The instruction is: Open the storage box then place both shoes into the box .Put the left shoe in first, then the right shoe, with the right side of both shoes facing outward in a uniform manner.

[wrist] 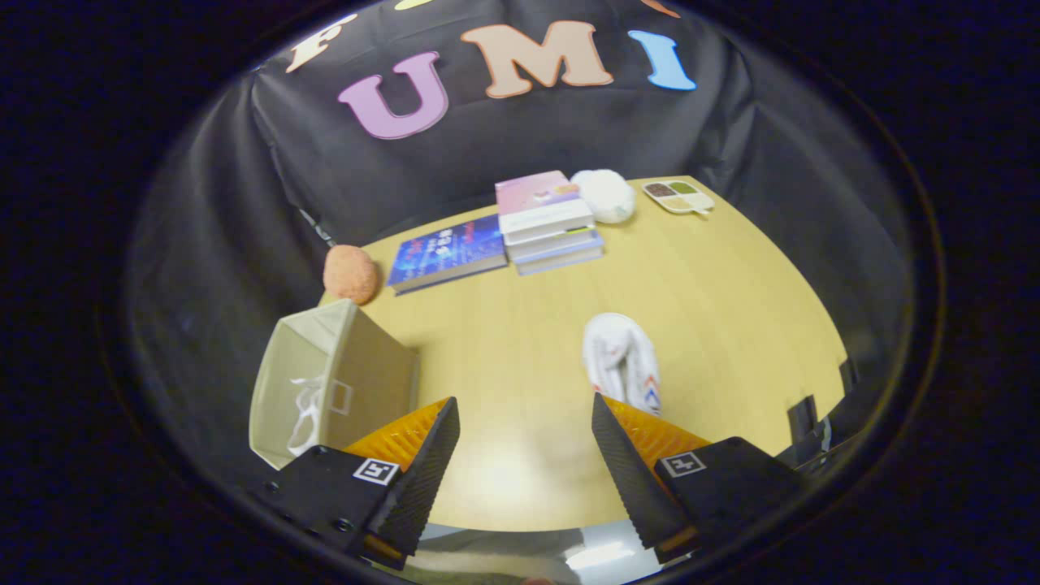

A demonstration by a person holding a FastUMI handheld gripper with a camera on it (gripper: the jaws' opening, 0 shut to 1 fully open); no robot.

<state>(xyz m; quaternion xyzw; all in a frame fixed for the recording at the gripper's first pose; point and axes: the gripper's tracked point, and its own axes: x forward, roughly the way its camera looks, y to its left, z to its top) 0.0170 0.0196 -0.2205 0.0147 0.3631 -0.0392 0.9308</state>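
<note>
A light wooden table carries an open beige storage box, a white shoe, an orange ball, a blue book, stacked books, a white plush and a divided snack tray.

- The gripper hangs up in the air and looks down and forward.
- Its two fingers are spread far apart, with a big gap between them.
- Nothing sits in the gap, and the fingers hold nothing and touch nothing.
- The left finger is at about 7 o'clock, with its tip leaning toward 1 o'clock.
- The right finger is at about 5 o'clock, with its tip leaning toward 11 o'clock.
- The inner faces of both fingers look rough, with small bumps.
- Each finger grows out of a dark block, and each block has a small square mark on top.
</note>
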